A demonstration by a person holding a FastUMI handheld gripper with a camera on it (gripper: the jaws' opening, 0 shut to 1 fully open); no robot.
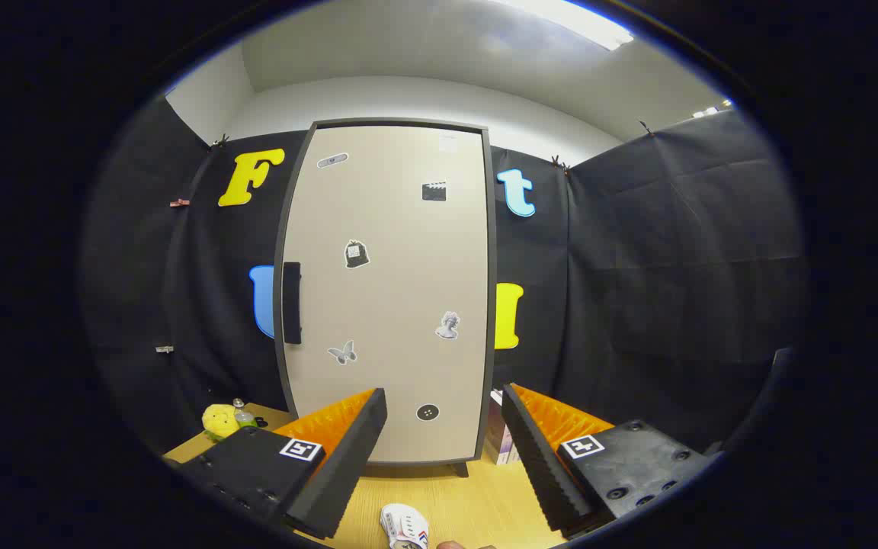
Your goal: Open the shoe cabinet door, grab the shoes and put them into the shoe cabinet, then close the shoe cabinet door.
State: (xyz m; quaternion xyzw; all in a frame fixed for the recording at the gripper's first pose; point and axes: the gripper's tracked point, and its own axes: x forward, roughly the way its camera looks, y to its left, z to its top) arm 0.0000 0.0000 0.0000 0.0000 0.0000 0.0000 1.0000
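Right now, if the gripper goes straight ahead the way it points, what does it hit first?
Most likely the closed cabinet door. The gripper is open, holding nothing, its fingers framing the door's lower part. The white shoe lies on the floor below that line. Depth is unclear.

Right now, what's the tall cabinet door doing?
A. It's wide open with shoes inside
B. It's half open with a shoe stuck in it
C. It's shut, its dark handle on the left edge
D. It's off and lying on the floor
C: the door stands flat and closed beyond the open gripper, with the handle on its left edge and a shoe on the floor.
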